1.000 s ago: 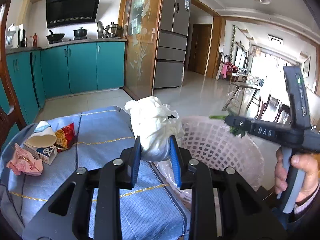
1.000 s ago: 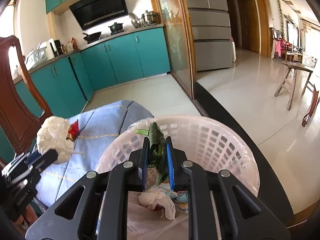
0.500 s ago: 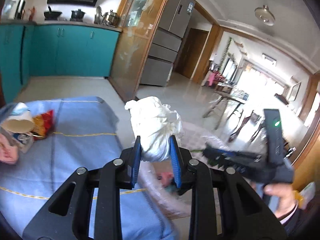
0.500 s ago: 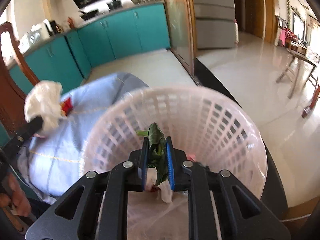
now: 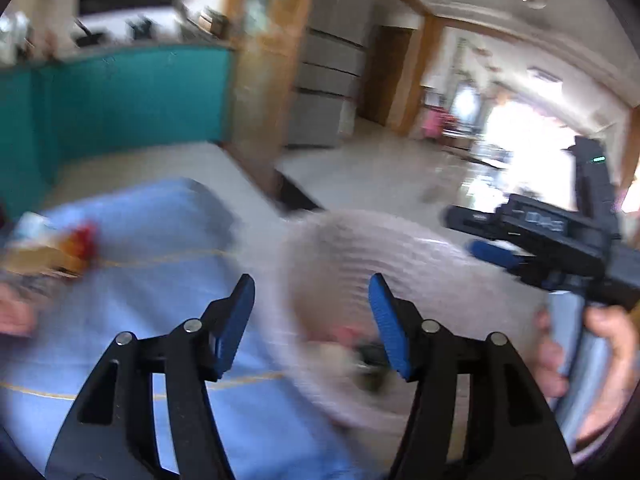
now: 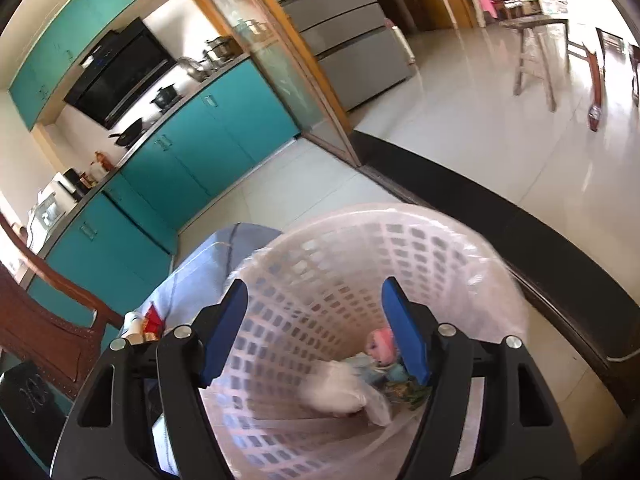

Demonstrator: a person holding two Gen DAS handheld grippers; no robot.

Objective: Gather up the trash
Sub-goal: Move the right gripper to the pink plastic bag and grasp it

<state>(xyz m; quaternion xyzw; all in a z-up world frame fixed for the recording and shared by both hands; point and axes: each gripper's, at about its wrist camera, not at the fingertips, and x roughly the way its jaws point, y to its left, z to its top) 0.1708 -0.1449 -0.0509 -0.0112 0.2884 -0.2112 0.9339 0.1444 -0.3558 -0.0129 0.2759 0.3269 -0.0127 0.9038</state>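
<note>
Both tongs, left tongs [image 5: 312, 320] and right tongs [image 6: 314, 330], are opening, empty, over the bin [image 6: 460, 248]. Leftover wrappers [image 5: 76, 246] look light and crinkly; pinch an edge.

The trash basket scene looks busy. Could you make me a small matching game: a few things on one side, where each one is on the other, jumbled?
Things:
1. white crumpled bag
2. red snack wrapper
3. black pots
4. left gripper

Places:
A. on the kitchen counter
B. inside the white basket
C. on the blue tablecloth
D. jaws opening, empty, at the basket's rim

Pairs: 1-B, 2-C, 3-A, 4-D
</note>
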